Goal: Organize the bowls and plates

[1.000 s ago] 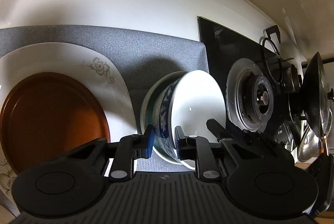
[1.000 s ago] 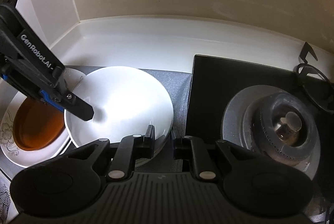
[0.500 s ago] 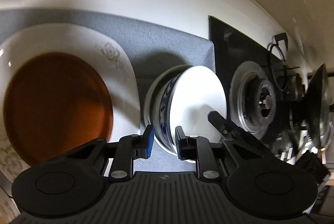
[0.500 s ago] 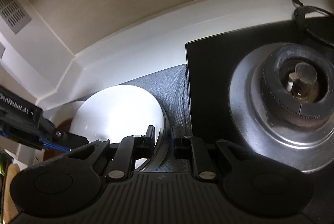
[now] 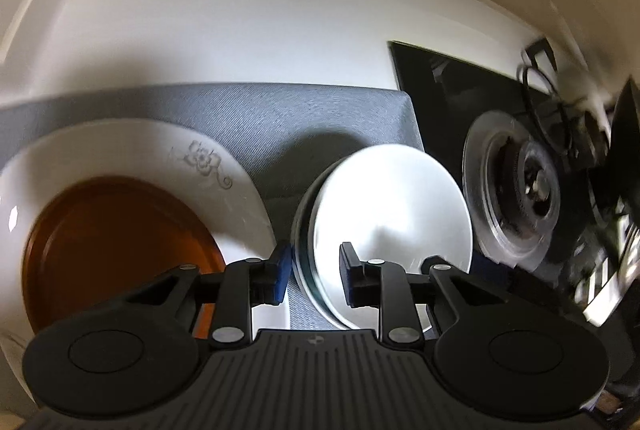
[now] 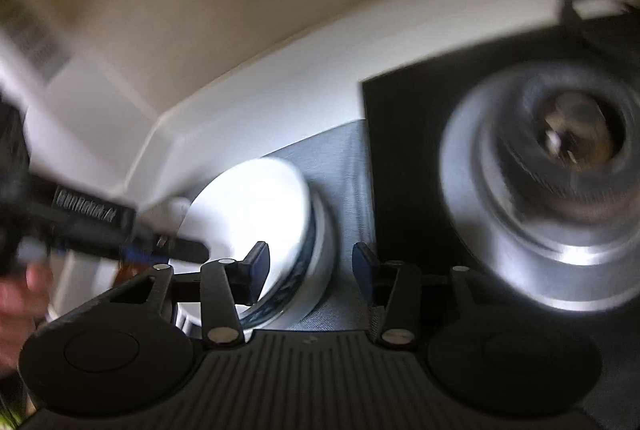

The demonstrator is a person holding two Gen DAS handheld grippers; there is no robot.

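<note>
On the grey mat (image 5: 304, 117) left of the stove burner (image 5: 516, 189), the bowl stack (image 5: 384, 230) looks nested already, brown plate (image 5: 116, 246) on the floral plate (image 5: 224, 181) beside it, left gripper (image 5: 312, 272) and right gripper (image 6: 310, 262) both parted around the rim, gripping nothing, so mostly done I'd guess.

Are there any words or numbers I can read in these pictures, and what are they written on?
White lettering on the left gripper, seen from the right wrist camera: too blurred to read.
White marks at the stove edge, left wrist camera: too blurred to read.
Plates and bowls: no words.
</note>
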